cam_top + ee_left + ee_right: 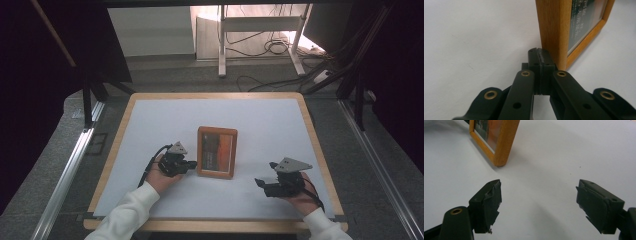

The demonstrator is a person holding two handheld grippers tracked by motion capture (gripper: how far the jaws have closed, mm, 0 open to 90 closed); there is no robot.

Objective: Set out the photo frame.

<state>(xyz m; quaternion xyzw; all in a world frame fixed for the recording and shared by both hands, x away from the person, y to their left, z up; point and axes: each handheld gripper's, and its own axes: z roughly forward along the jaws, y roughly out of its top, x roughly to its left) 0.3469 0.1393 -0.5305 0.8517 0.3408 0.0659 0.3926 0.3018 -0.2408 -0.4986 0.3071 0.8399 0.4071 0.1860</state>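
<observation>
Right now left gripper (541, 56) jaws pressed together, empty, tip just beside the picture frame (216, 152) edge. Right gripper (539, 202) spread wide, frame ahead, well apart. Probably nudging frame: push slow, low, keep it square.

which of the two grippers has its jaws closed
The left gripper, beside the wooden picture frame: its jaws are pressed together with nothing between them, while the right gripper holds its jaws wide apart over the table.
</observation>
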